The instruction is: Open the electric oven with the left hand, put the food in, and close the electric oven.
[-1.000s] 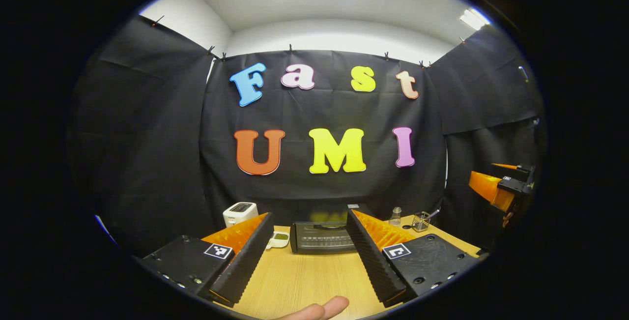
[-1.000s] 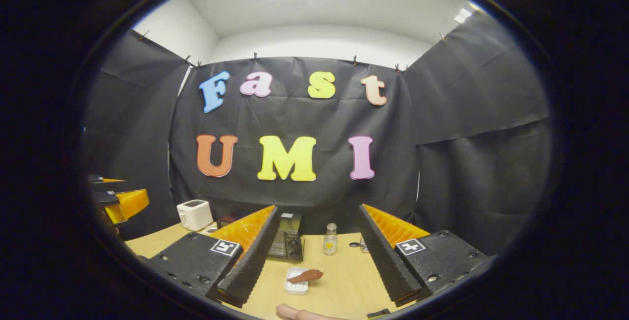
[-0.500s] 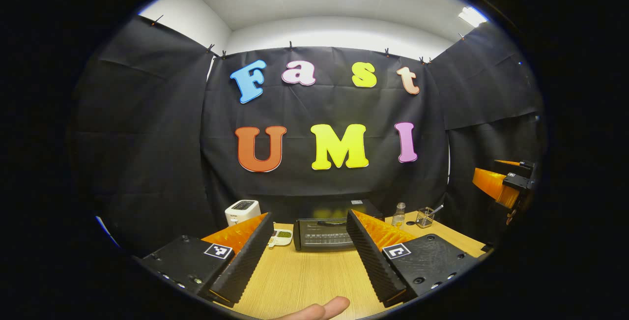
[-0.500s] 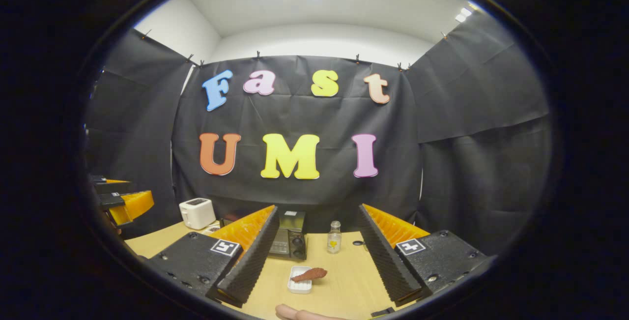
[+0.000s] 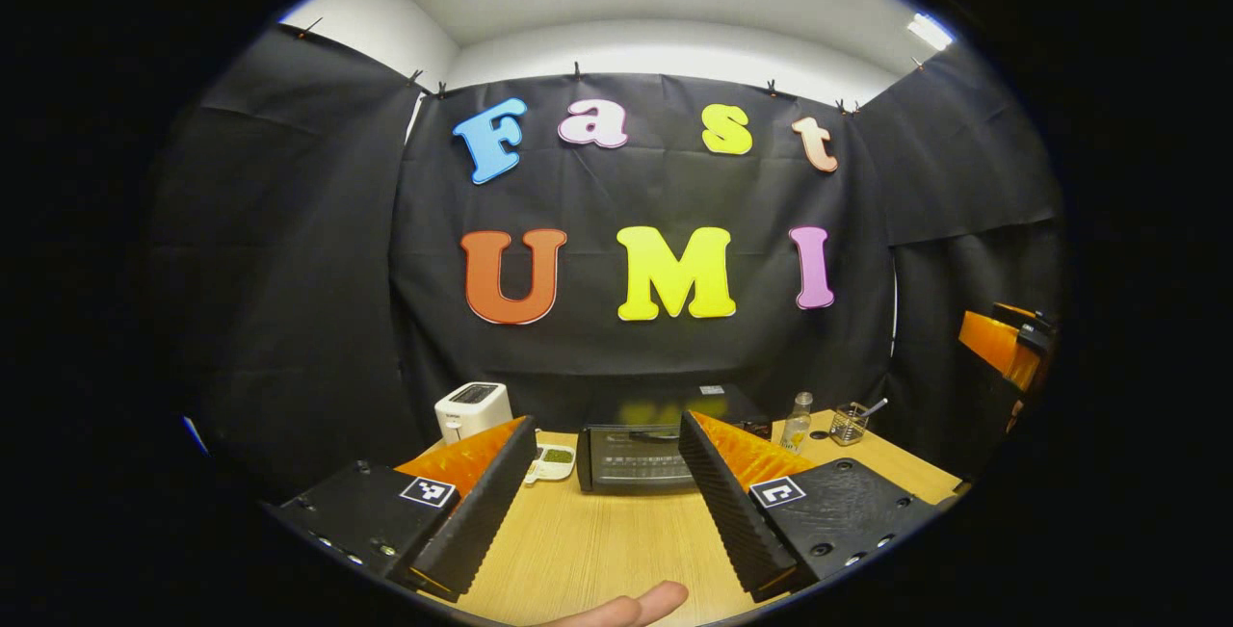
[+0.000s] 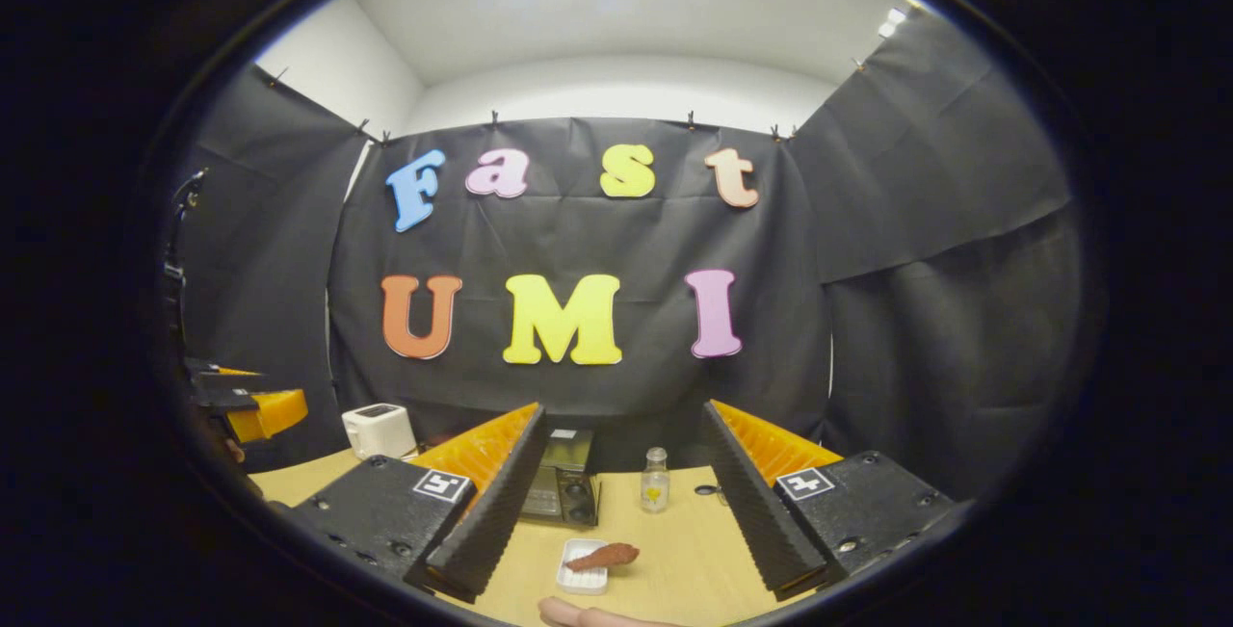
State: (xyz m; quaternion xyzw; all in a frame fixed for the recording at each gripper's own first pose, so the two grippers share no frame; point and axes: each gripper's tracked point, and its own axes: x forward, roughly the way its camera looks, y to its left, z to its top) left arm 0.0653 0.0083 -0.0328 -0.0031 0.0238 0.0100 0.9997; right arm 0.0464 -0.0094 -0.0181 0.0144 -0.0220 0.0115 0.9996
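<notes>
Both grippers wide and holding nothing above the near table point(image 5: 597, 550) edge: left gripper point(image 5: 607, 492) faces the closed oven point(image 5: 636, 458) at the back, bare wood between; right gripper point(image 6: 621, 502) frames food point(image 6: 602, 557) on a tray point(image 6: 576, 579), oven behind.

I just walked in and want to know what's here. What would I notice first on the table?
In the left gripper view, the dark electric oven sits at the back of the wooden table, door closed, framed by the open left gripper. A white toaster stands to its left. In the right gripper view, a reddish-brown piece of food lies on a small white tray between the open right gripper fingers.
</notes>
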